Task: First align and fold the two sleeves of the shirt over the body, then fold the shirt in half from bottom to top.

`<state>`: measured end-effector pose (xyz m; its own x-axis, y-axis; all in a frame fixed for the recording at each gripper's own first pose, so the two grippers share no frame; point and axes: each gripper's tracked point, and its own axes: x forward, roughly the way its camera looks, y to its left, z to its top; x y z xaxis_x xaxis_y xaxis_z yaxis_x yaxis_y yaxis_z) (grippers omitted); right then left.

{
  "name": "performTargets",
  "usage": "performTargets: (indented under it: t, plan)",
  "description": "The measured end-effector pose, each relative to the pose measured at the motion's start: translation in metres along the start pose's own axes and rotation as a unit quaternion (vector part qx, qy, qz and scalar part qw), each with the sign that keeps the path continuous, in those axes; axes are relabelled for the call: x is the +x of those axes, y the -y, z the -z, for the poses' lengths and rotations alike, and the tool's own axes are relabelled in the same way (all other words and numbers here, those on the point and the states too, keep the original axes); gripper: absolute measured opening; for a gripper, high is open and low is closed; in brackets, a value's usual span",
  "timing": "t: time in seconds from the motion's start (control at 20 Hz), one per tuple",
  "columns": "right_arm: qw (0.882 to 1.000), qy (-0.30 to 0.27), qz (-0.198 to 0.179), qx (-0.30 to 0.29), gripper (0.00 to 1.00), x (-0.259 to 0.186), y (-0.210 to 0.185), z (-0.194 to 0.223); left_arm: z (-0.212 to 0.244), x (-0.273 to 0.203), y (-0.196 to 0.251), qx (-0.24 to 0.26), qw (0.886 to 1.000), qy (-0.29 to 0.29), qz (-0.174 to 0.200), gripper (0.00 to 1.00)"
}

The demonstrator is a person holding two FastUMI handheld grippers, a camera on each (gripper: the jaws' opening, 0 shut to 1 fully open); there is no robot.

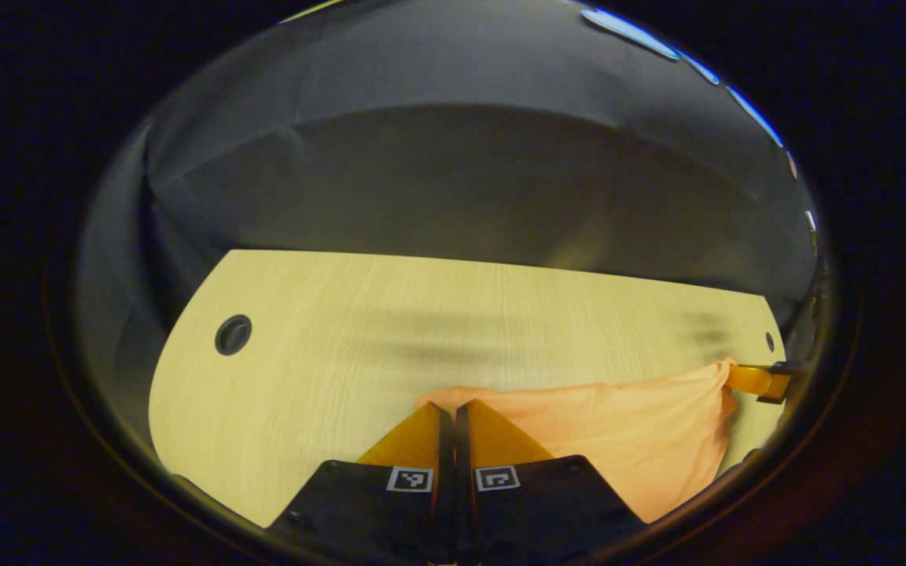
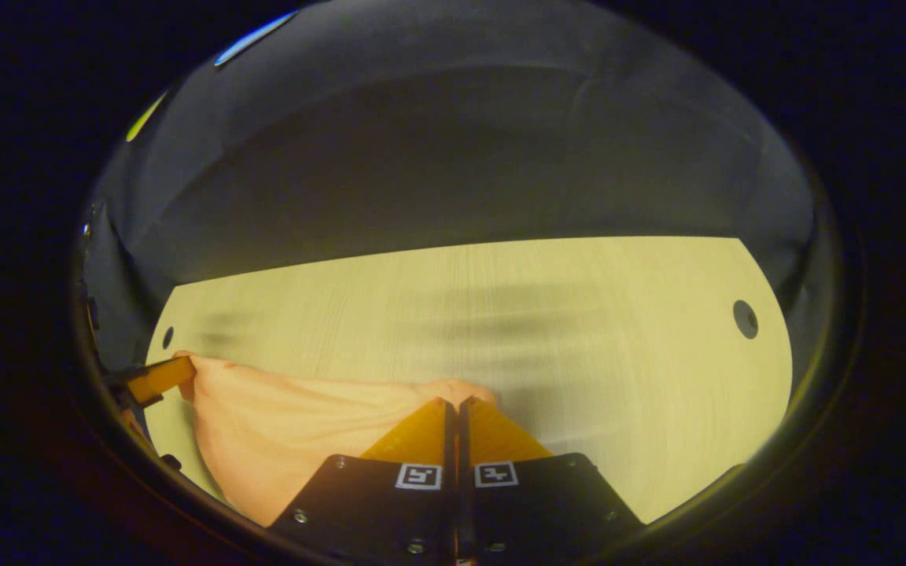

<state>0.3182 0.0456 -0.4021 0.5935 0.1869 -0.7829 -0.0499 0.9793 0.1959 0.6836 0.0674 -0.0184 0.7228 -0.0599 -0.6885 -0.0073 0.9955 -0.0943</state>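
A peach-coloured shirt (image 1: 618,428) hangs stretched above the pale wooden table (image 1: 327,330), held by an edge at two places. My left gripper (image 1: 447,407) is shut on one end of that edge, the cloth bunched at its tips. In the left gripper view, my right gripper (image 1: 736,376) pinches the other end at the far right. In the right gripper view, my right gripper (image 2: 453,402) is shut on the shirt (image 2: 296,432), and my left gripper (image 2: 182,368) grips the cloth at the far left. The shirt's lower part is hidden below both views.
The table has a round cable hole (image 1: 233,334) near one end and another hole (image 2: 745,319) near the other. Dark booth cloth (image 1: 453,173) stands behind the table's far edge. Bare tabletop (image 2: 547,330) lies beyond the shirt.
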Motion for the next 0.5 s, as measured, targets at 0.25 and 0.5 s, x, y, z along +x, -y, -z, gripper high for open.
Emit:
performTargets:
  t: [0.25,0.5]
  plan:
    - [1.000,0.000,-0.010,0.005,0.08,-0.001,0.004,0.004,0.006,0.007,0.001,-0.014,1.000,-0.002,0.002,0.11]
    - [1.000,0.014,-0.008,0.023,0.57,-0.033,0.029,0.007,0.000,-0.020,0.006,-0.008,1.000,0.011,0.007,0.55]
